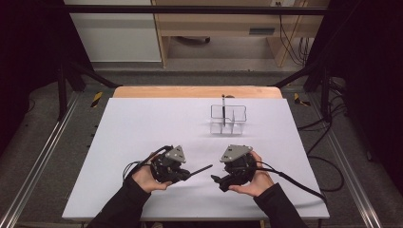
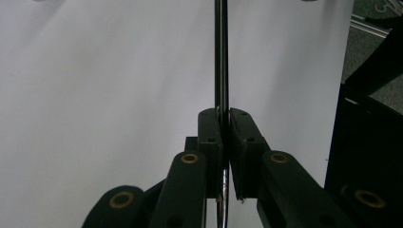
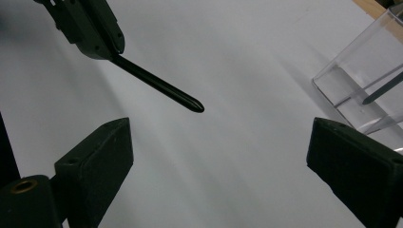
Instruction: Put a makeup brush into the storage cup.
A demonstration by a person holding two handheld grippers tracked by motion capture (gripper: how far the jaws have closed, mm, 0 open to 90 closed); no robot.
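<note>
Black pen (image 1: 199, 169) pinched at one end in left claw (image 2: 224, 137), tip jutting toward right claw (image 1: 217, 180). Right claw wide open, empty. Clear organizer (image 1: 228, 118) on table (image 1: 142, 123) beyond. Thin grip: pen likely to pivot or slip during handover.

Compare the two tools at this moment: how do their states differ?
The left tool is shut on a thin black pen; the right tool is open with nothing between its jaws. The left tool points its pen toward the right tool, which faces it. Both are hand-held low over the white table.
</note>
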